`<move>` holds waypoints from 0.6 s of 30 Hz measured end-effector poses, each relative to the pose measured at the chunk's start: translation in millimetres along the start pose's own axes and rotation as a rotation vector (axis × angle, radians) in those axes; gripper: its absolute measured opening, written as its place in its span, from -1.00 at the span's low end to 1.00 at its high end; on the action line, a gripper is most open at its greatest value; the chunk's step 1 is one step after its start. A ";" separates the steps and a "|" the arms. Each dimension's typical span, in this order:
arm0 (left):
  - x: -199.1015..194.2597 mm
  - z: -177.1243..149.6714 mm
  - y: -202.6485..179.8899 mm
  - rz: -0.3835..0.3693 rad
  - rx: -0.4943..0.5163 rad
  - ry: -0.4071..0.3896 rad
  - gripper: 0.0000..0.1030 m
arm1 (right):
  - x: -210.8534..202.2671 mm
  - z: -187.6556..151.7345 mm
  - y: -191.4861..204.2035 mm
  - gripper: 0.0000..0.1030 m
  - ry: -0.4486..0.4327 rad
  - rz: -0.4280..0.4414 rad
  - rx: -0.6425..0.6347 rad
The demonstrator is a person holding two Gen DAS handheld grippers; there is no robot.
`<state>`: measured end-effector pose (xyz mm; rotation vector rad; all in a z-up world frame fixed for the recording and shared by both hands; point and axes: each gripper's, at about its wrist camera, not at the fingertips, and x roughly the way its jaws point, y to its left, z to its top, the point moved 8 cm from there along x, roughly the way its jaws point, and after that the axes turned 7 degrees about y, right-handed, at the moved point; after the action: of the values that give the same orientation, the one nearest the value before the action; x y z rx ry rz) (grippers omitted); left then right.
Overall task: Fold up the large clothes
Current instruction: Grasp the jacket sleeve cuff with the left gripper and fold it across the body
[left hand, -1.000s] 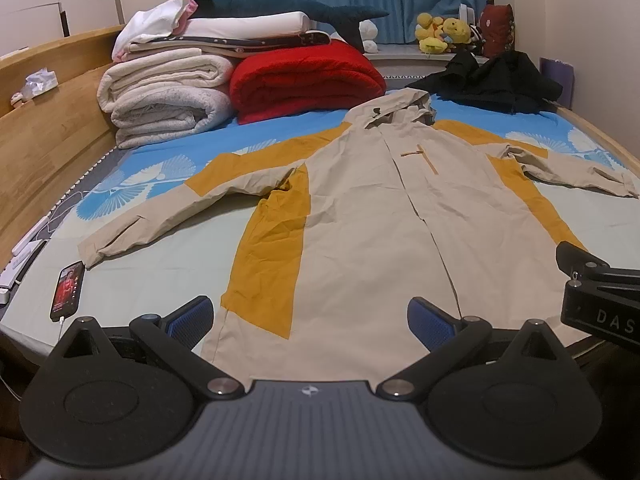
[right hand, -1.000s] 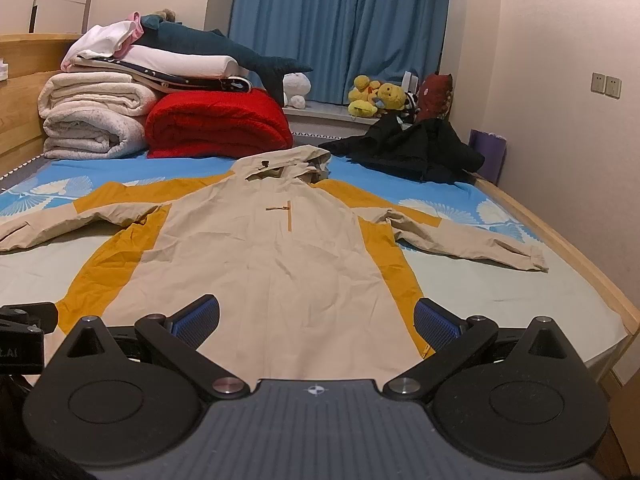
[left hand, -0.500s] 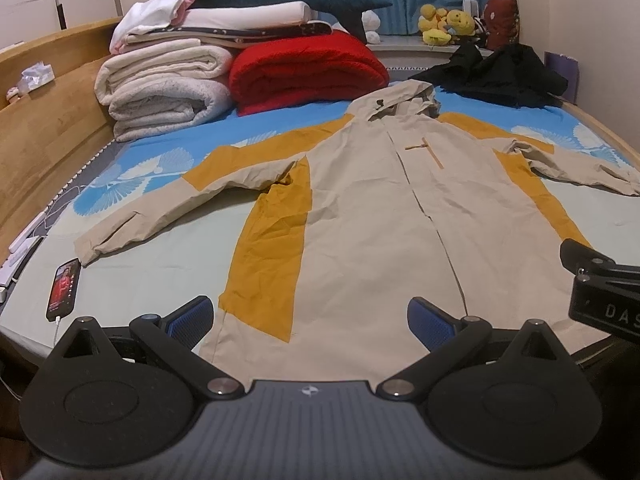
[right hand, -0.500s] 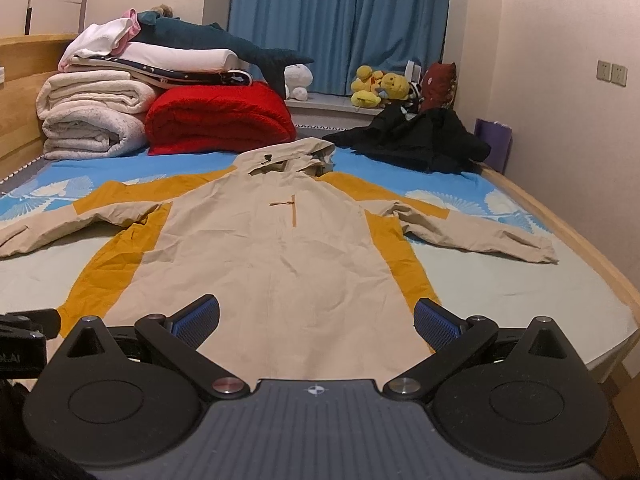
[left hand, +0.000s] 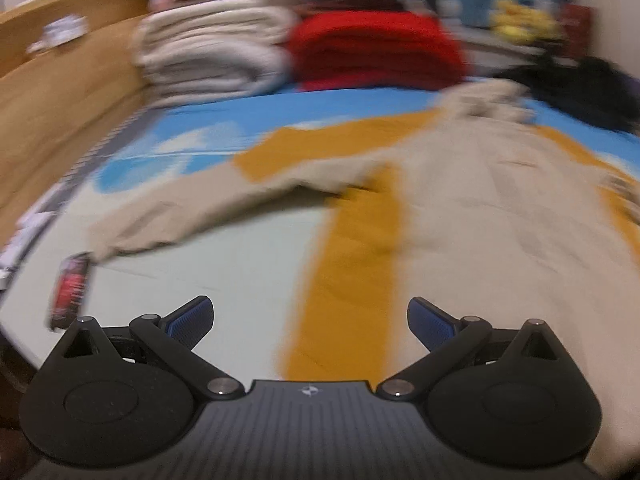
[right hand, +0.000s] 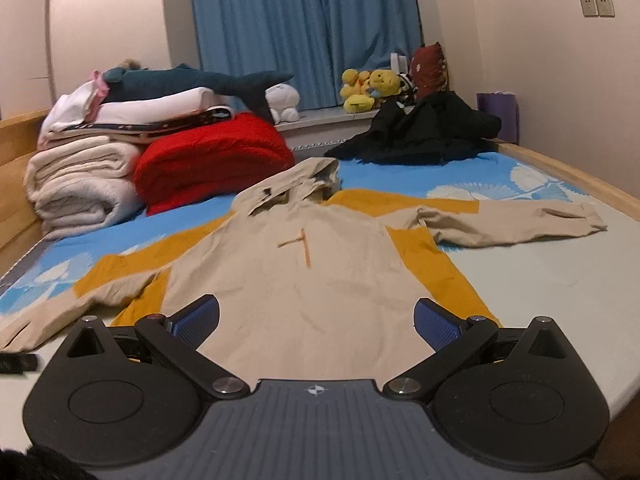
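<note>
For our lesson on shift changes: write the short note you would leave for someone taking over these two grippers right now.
Left gripper: open, holding nothing, view blurred.
Right gripper: open, holding nothing, above the hem.
The beige hooded jacket with mustard-yellow panels lies flat, front up, on the blue-patterned bed sheet, both sleeves spread out.
Done: jacket laid out; no fold is visible.
Left: all the folding, probably sleeves inward first.
A phone with a red screen lies near the left cuff.

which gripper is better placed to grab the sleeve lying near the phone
Left, probably. The left gripper is open and faces that sleeve, whose cuff ends by the phone. The right gripper, also open, is centred on the jacket body, with that sleeve off at its view's far left edge.
</note>
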<state>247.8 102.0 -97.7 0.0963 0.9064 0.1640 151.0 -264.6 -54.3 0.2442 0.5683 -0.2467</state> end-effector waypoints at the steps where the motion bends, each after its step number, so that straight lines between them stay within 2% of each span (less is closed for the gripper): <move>1: 22.1 13.7 15.9 0.012 -0.036 0.016 1.00 | 11.5 4.7 0.3 0.99 -0.001 -0.006 -0.007; 4: 96.0 46.6 70.0 -0.005 -0.218 0.096 1.00 | 47.6 15.6 8.8 0.99 0.005 -0.024 -0.055; 6: 144.5 56.0 113.1 0.007 -0.413 0.182 1.00 | 69.9 20.5 18.4 0.99 0.003 -0.026 -0.097; 8: 187.7 59.6 154.3 -0.033 -0.630 0.250 1.00 | 87.6 23.2 27.5 0.99 0.005 -0.019 -0.114; 10: 222.4 63.7 185.0 -0.073 -0.768 0.289 1.00 | 101.9 26.6 34.1 0.99 0.002 -0.001 -0.101; 12: 254.2 68.3 214.6 -0.045 -0.831 0.315 0.99 | 114.3 26.3 38.2 0.99 0.005 0.009 -0.087; 14: 274.3 73.8 236.4 -0.009 -0.872 0.295 0.98 | 121.8 21.9 40.1 0.99 0.009 0.019 -0.085; 17: 287.9 88.6 260.1 -0.001 -0.927 0.232 0.98 | 134.3 13.5 37.3 0.99 0.036 0.001 -0.119; 18: 291.0 94.9 269.6 0.013 -0.963 0.215 0.87 | 138.0 11.6 35.5 0.99 0.045 -0.008 -0.121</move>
<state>471.7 418.7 -223.9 -0.8218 0.9574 0.6133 279.7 -256.9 -116.0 0.1308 0.6267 -0.2141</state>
